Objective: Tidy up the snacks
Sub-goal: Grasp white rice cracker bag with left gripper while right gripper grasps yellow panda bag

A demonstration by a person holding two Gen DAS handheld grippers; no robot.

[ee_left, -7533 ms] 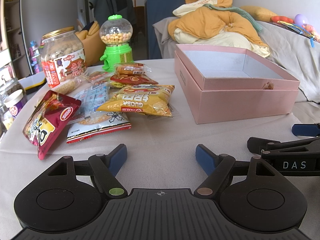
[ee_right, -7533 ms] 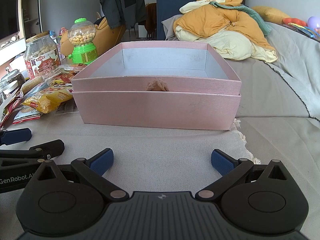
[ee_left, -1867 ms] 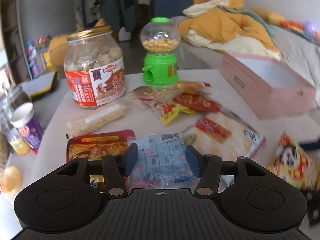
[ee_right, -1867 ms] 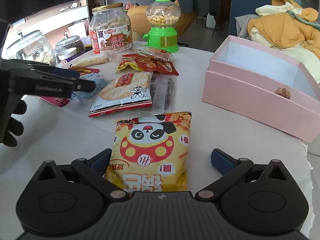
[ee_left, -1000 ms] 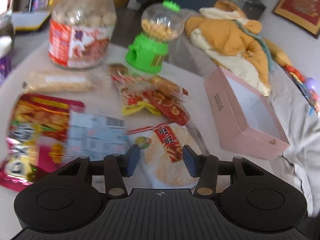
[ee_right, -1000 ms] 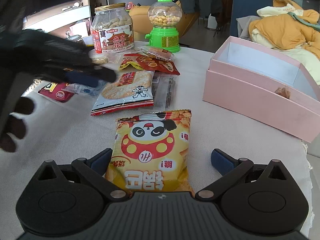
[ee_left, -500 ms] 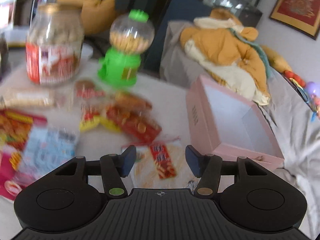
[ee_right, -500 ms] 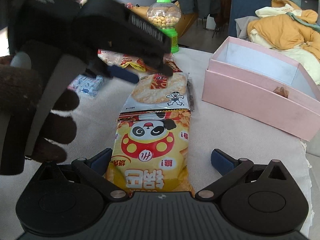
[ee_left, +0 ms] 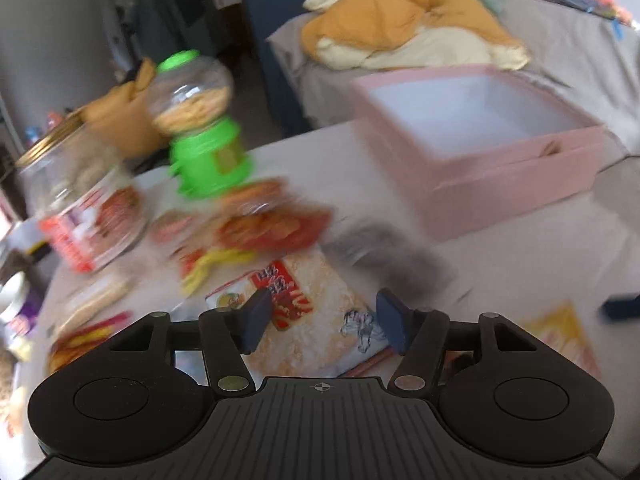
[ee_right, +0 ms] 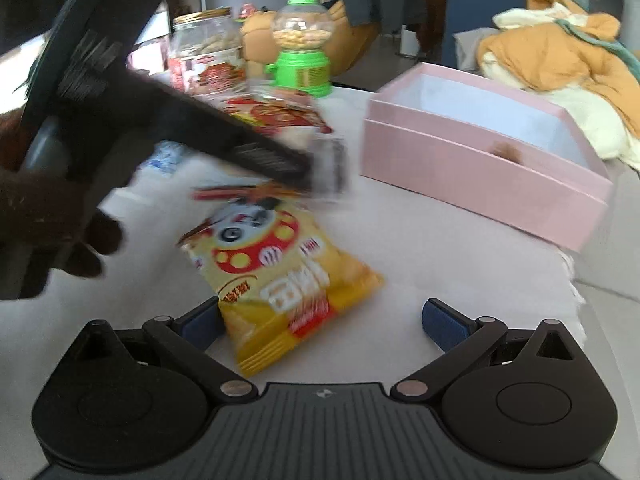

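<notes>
A: Our left gripper (ee_left: 322, 314) has just been opening its jaws. The cracker pack (ee_left: 308, 316) lies under them, between the blue pads, but the pads do not press on it.

B: And compared with a second ago?

A: Then the view was more over the blue-white pack and the red pouch. Now it has swung toward the crackers and the box (ee_left: 480, 152). We think the crackers are the next pick.

B: Our right gripper (ee_right: 320, 322) stands wide open. The yellow bag (ee_right: 288, 276) has turned askew since half a second ago; its corner is at the left pad, but it is not clamped. It lies on the desk (ee_right: 420, 256), not yet in the box.

A: So the box is empty, except for a small brown tuft at its front wall. Nothing is sorted yet, in our judgement.

B: About the materials: the yellow bag is puffed, glossy foil, so it may slip or crush. The cracker pack is flat, clear plastic with round crackers inside.

A: The box is stiff pink card, square, with a pale inside. Behind stand a round jar (ee_left: 84, 208) with a gold lid and a green dispenser (ee_left: 200, 148) with a clear globe. The desk has a soft grey cloth.
</notes>
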